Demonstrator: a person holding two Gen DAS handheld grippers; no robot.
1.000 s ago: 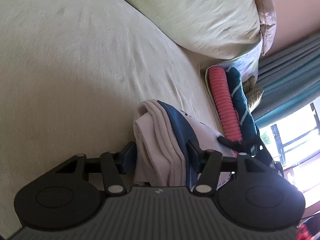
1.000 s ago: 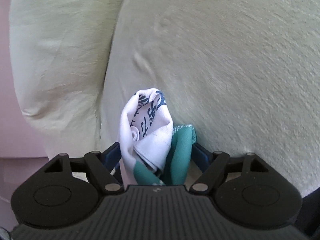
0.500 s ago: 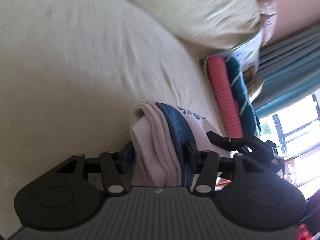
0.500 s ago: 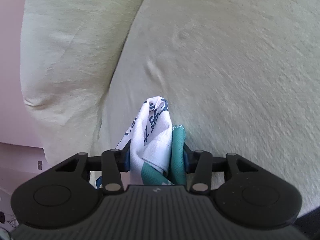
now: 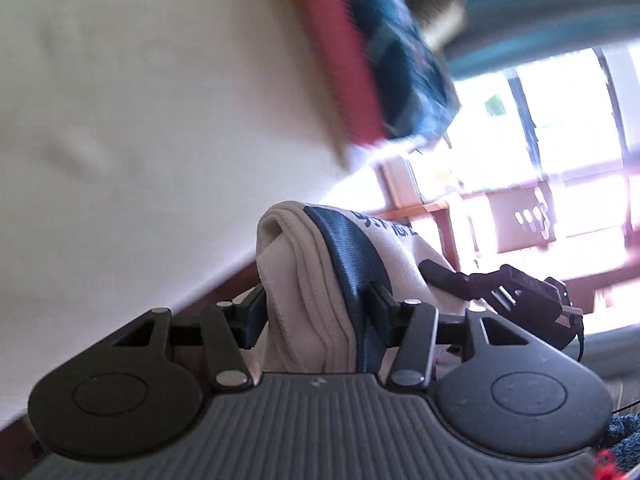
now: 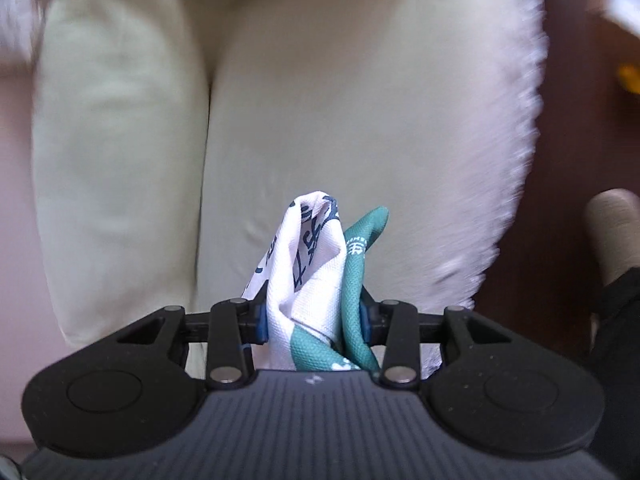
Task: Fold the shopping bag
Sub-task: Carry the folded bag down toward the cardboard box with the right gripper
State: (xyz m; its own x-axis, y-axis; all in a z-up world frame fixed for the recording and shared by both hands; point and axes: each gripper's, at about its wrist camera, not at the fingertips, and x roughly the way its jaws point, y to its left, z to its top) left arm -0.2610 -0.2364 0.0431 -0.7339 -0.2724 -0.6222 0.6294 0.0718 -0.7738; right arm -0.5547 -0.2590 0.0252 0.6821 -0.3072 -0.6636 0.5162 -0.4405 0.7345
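My left gripper [image 5: 316, 312] is shut on a bunched part of the shopping bag [image 5: 308, 280], white cloth with a dark blue band and printed letters. It hangs in the air beyond the edge of the pale bed [image 5: 140, 120]. In the right wrist view my right gripper [image 6: 312, 320] is shut on another bunch of the shopping bag [image 6: 308, 264], white with dark print and a green strap. That bunch sits above the pale green bed sheet [image 6: 360, 120]. The other gripper's black body [image 5: 520, 292] shows at the right of the left wrist view.
A pale pillow [image 6: 120, 140] lies left of the sheet. Folded pink and teal cloths [image 5: 372, 60] lie on the bed near a curtain and a bright window [image 5: 560, 100]. The bed's fringed edge [image 6: 516, 180] borders dark wood at the right, where a person's hand [image 6: 612, 228] shows.
Both grippers have lifted and pulled back from the bed, still holding the bag. The right gripper closed tighter on the cloth. The views are now blurred from motion.
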